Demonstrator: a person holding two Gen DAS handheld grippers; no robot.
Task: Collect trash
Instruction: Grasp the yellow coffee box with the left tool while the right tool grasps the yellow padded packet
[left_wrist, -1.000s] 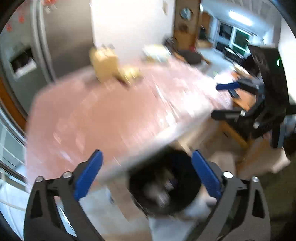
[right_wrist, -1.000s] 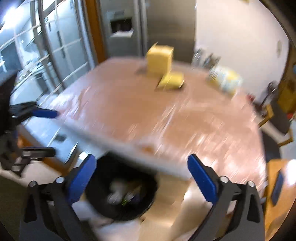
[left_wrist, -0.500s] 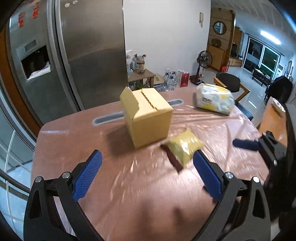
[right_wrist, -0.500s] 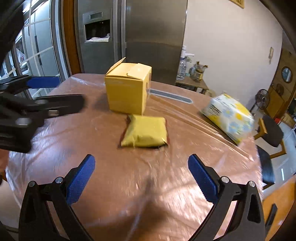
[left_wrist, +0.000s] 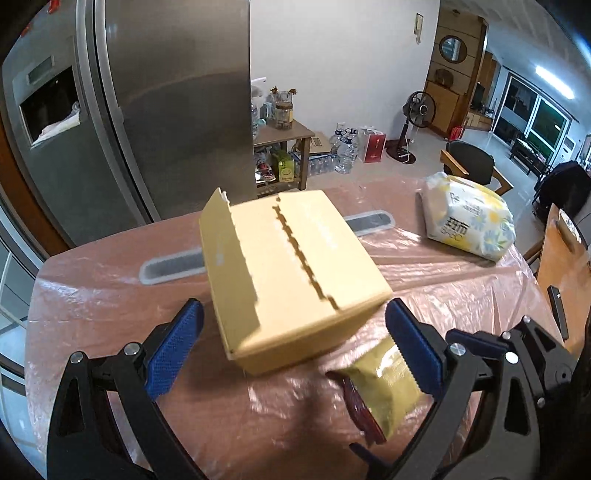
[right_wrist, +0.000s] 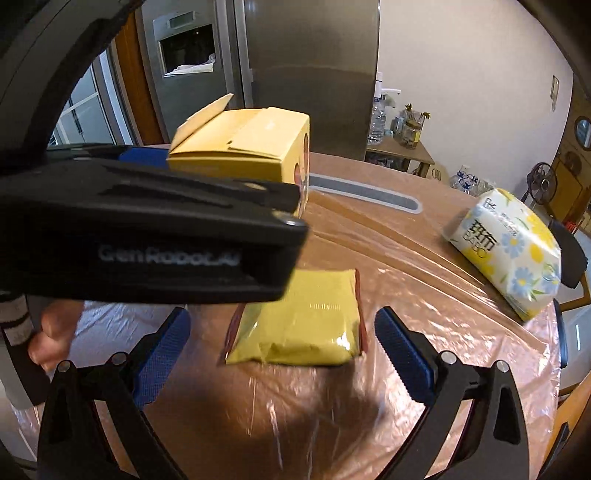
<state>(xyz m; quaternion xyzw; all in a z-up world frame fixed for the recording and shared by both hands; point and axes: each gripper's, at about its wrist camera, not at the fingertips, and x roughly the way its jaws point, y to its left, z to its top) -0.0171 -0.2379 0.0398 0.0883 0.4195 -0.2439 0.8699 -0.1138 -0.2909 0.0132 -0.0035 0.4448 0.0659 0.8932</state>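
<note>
Left tool (left_wrist: 293, 345) hangs level with jaws spread, facing the yellow box (left_wrist: 291, 273) at 12 o'clock; right tool (right_wrist: 282, 347), likewise spread, faces the yellow packet (right_wrist: 306, 325) on the worktop (right_wrist: 424, 280).

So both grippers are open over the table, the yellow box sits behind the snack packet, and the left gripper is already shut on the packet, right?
Not quite. The left gripper is open too, its jaws wide apart in front of the yellow box, holding nothing. The snack packet lies free on the table, as the right wrist view shows, with the right gripper open before it. The rest is right.
</note>
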